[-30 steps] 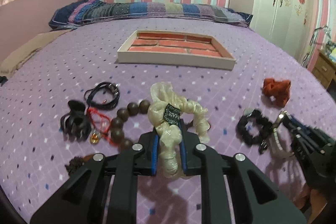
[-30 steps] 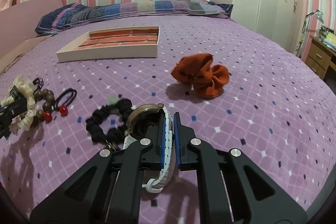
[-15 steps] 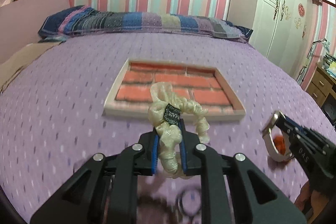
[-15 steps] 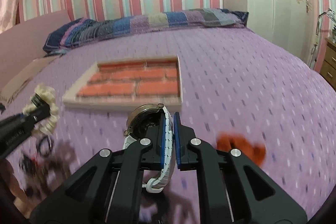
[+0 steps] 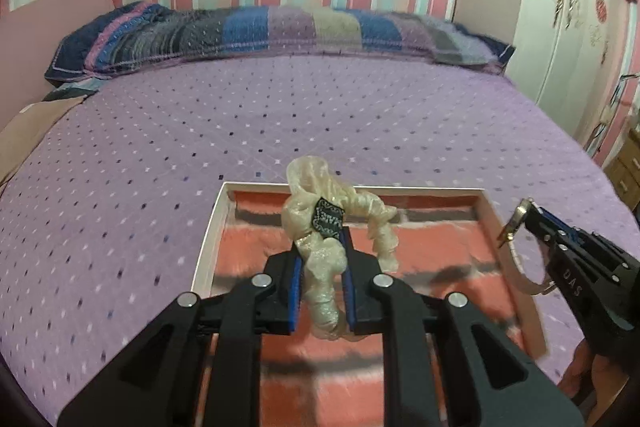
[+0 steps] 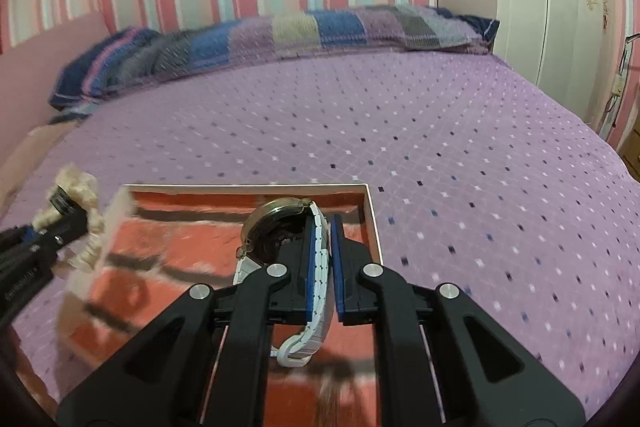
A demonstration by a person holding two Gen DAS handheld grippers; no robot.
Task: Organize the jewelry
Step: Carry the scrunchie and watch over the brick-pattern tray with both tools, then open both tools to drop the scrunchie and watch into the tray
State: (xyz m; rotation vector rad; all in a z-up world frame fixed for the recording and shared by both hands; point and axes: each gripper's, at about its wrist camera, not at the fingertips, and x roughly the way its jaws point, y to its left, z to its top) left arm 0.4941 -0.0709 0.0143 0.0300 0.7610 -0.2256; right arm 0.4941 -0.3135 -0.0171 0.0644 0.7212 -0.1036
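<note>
My left gripper (image 5: 322, 239) is shut on a cream scrunchie (image 5: 320, 227) with a small black tag, holding it in the air over the left part of a white-rimmed tray (image 5: 208, 231) lined in brick-red plush. My right gripper (image 6: 322, 223) is shut on the white band of a wristwatch (image 6: 280, 227), whose gold-rimmed case stands to the left of the fingers, above the tray's (image 6: 372, 219) right part. In the left wrist view the right gripper (image 5: 520, 223) shows at the right edge with the watch (image 5: 516, 251). The scrunchie (image 6: 76, 211) shows at the left of the right wrist view.
The tray lies on a purple quilted bedspread (image 5: 280, 115). A striped pillow (image 5: 260, 31) lies along the head of the bed under a striped wall. A white wardrobe (image 5: 568, 7) stands at the right, with a wooden bedside cabinet (image 5: 626, 171) beside the bed.
Both grippers have travelled forward across the bed with their loads, from above the loose jewelry pile to above the tray. The pile and the orange scrunchie have dropped out of view.
</note>
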